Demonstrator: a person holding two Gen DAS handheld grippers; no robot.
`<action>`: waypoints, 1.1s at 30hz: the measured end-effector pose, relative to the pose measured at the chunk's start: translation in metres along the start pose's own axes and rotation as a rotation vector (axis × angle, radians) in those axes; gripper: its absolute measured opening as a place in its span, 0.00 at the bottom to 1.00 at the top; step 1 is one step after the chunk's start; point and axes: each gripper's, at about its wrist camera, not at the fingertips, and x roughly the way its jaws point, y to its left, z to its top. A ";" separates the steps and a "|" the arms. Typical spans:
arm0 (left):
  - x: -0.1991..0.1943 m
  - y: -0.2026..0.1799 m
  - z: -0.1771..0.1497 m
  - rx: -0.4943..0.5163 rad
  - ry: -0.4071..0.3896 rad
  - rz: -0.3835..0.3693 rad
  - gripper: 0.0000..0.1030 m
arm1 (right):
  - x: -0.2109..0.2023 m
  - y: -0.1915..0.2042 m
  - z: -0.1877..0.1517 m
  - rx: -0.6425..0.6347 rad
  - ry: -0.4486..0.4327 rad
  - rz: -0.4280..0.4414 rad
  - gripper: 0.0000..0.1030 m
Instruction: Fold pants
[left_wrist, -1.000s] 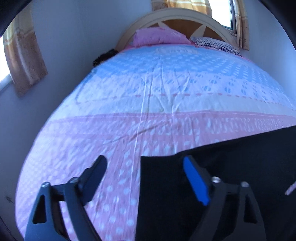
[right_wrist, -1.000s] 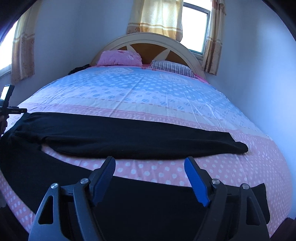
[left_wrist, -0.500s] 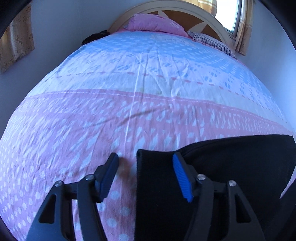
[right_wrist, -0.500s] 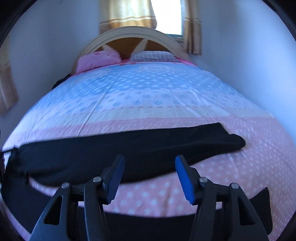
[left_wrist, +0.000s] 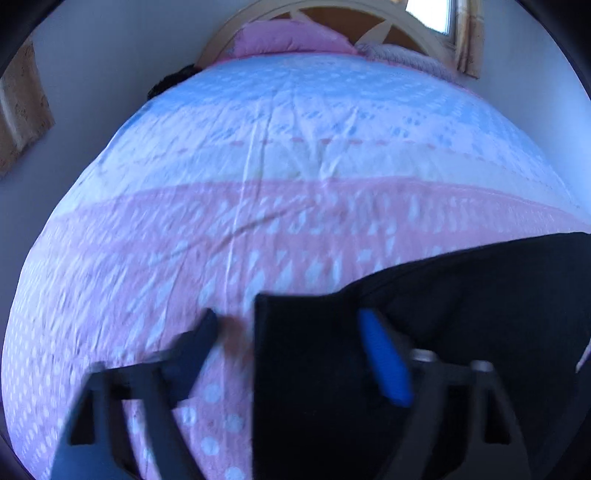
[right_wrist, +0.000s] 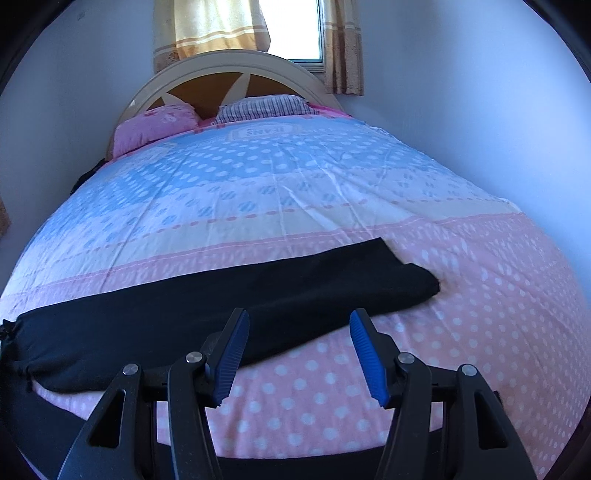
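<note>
Black pants lie across the pink end of the bed. In the left wrist view, which is blurred, the waist end (left_wrist: 369, 369) fills the lower right. Its straight left edge runs between the fingers of my left gripper (left_wrist: 291, 336), which is open and low over the cloth. In the right wrist view one pant leg (right_wrist: 258, 299) stretches from the left edge to a cuff right of centre. The other leg (right_wrist: 44, 428) runs dark along the bottom of the frame. My right gripper (right_wrist: 299, 336) is open above the far leg's near edge, holding nothing.
The polka-dot bedspread (right_wrist: 332, 206) is blue towards the curved headboard (right_wrist: 229, 70) and pink near me. A pink pillow (right_wrist: 155, 125) and a striped pillow (right_wrist: 262, 107) lie at the head. Walls close in on both sides; a curtained window (right_wrist: 288, 26) is behind.
My right gripper has moved forward past the near leg to the far leg, and its fingers have narrowed a little. My left gripper has dropped closer to the waist edge and is still moving.
</note>
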 end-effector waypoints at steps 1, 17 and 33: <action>-0.002 -0.001 0.001 0.000 -0.009 -0.019 0.45 | 0.001 -0.004 0.000 -0.002 0.001 -0.013 0.57; -0.003 0.013 -0.002 -0.046 -0.059 -0.100 0.23 | 0.042 -0.055 0.033 0.049 0.093 -0.072 0.57; 0.000 0.017 -0.006 -0.076 -0.056 -0.161 0.12 | 0.148 -0.091 0.090 0.093 0.241 -0.046 0.62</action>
